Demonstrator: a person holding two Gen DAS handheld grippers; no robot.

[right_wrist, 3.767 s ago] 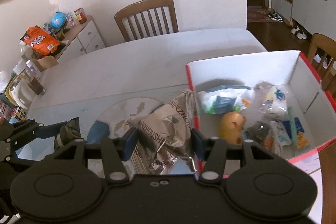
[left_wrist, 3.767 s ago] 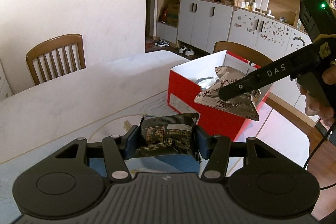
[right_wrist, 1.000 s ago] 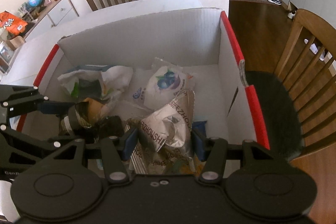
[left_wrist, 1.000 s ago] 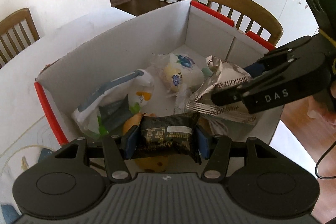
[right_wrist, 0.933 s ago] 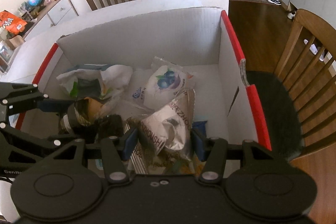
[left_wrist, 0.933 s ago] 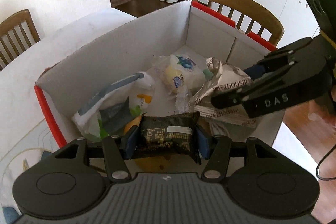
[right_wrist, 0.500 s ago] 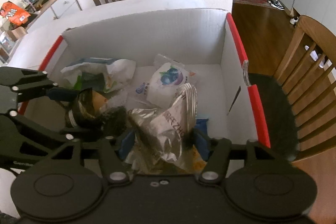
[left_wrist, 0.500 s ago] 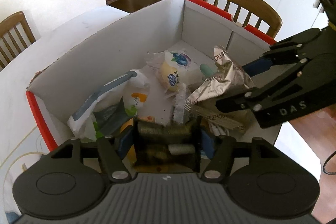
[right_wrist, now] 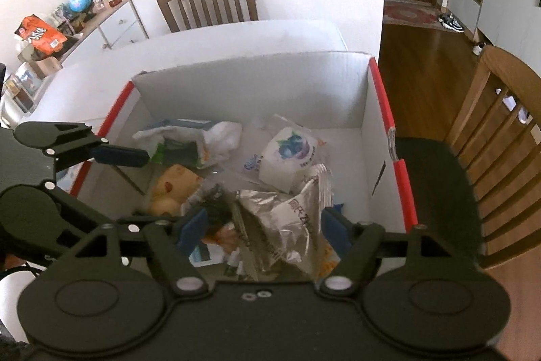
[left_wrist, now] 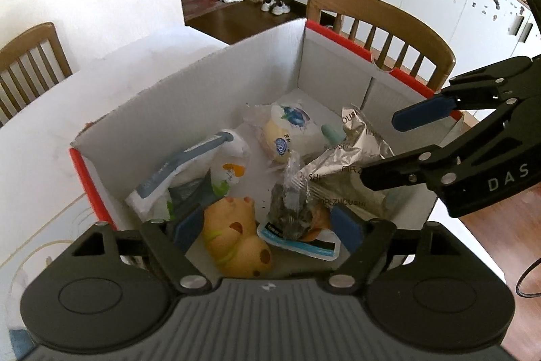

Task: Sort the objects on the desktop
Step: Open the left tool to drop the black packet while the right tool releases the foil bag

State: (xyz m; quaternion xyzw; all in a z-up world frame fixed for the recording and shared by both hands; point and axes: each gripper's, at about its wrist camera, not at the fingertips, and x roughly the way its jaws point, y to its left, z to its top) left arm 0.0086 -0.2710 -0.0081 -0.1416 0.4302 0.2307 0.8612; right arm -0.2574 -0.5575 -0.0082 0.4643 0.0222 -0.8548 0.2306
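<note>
Both tongs hang over the red cardboard box [left_wrist: 189,97], jaws opening, holding nothing. The left gripper [left_wrist: 267,227] frames the dark crinkly packet [left_wrist: 290,208]; the right gripper [right_wrist: 260,227] frames the shiny silver bag [right_wrist: 287,219]. Both packets lie inside.

left hand-held gripper [left_wrist: 267,227]: opening | right hand-held gripper [right_wrist: 262,230]: opening, angled down

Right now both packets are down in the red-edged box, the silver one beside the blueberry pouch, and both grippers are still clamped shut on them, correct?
Not quite. The packets are in the box, but neither is clamped: the left gripper and right gripper have their jaws opening, pads clear of the dark packet and silver packet. Both wrist views show this. The blueberry pouch sits beside the silver one.
</note>
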